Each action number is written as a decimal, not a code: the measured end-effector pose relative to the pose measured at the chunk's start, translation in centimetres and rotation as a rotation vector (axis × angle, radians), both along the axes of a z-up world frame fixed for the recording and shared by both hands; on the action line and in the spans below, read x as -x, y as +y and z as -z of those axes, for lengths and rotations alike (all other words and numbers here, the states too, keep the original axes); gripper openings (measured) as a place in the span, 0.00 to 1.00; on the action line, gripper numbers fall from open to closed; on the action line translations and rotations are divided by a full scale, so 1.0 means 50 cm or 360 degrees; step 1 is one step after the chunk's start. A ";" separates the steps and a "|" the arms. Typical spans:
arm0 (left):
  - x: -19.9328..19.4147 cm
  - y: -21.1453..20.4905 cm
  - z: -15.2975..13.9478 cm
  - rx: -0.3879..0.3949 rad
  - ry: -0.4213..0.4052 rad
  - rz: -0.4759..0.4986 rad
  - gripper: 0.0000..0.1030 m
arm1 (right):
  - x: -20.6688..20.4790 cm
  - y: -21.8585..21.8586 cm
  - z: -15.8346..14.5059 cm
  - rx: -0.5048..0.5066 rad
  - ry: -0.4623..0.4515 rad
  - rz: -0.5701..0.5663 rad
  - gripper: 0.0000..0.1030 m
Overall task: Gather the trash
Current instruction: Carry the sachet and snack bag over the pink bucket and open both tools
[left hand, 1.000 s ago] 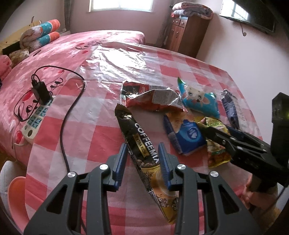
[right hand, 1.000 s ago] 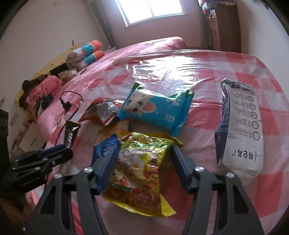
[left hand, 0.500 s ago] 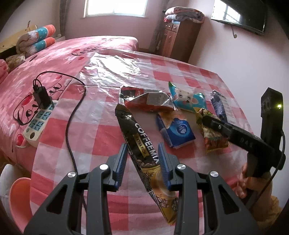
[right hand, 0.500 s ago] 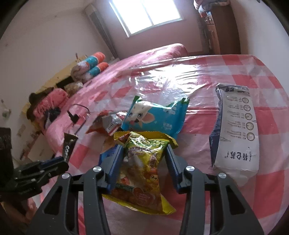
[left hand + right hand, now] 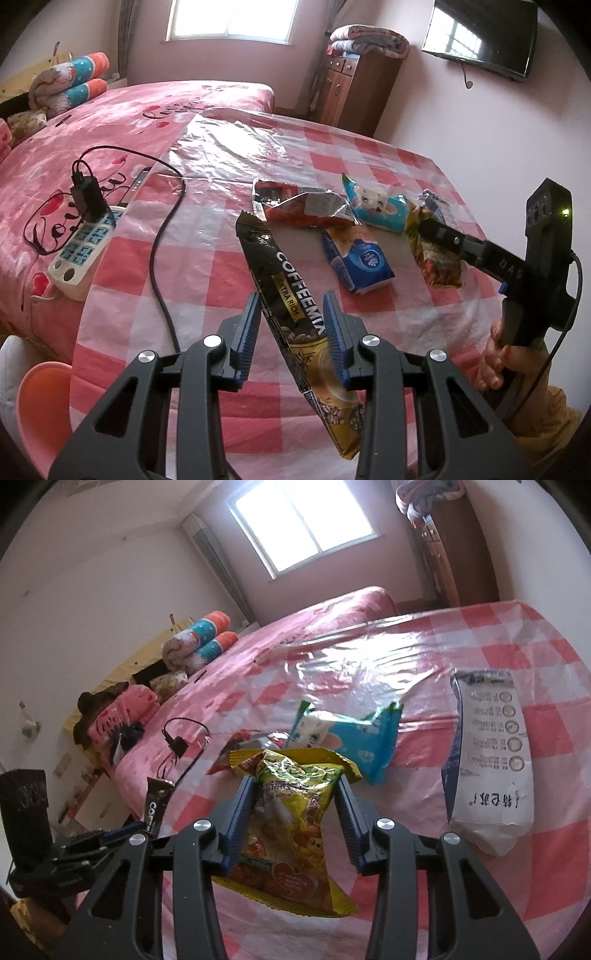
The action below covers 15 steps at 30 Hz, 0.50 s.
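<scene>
Checked tablecloth (image 5: 229,273) bare leftward; left fingers (image 5: 245,336) clamp coffee sachet (image 5: 295,314), right fingers (image 5: 240,812) snack bag (image 5: 291,812).

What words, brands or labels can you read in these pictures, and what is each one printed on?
"COFFEEMIX" and "EXTRA RICH": on the black and gold coffee sachet between the left hand-held gripper fingers.
"DAS": on the body of the right hand-held gripper, seen from the left wrist.
Yellow snack bag: print too crumpled to read.
White and blue bag: characters too blurred to read.
Blue wrapper, cartoon packet, red foil bag: print too small.
</scene>
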<state>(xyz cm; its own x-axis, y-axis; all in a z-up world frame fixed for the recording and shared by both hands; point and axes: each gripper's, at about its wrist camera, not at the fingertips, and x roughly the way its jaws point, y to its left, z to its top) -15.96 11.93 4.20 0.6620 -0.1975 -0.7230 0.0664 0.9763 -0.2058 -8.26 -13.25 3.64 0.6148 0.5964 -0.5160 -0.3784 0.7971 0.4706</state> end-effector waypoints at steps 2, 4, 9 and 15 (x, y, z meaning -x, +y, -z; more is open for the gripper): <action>0.006 0.005 -0.001 0.0002 -0.0012 0.0008 0.35 | 0.007 0.005 -0.009 -0.0022 -0.0013 -0.0011 0.44; 0.012 0.014 -0.002 0.0013 -0.0026 0.0011 0.35 | 0.014 0.016 -0.018 -0.0031 -0.0012 -0.0034 0.44; 0.023 0.036 -0.004 0.0050 -0.0046 0.0011 0.35 | 0.025 0.063 -0.038 -0.0048 0.0001 -0.0119 0.43; 0.043 0.072 -0.007 0.0081 -0.0073 -0.0015 0.33 | 0.047 0.115 -0.055 -0.0029 0.0002 -0.0203 0.43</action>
<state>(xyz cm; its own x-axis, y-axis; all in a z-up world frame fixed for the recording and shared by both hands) -18.09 15.51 4.54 0.6963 -0.2267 -0.6810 0.0679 0.9653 -0.2520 -10.59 -7.51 6.38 0.5326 0.6789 -0.5054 -0.4754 0.7340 0.4850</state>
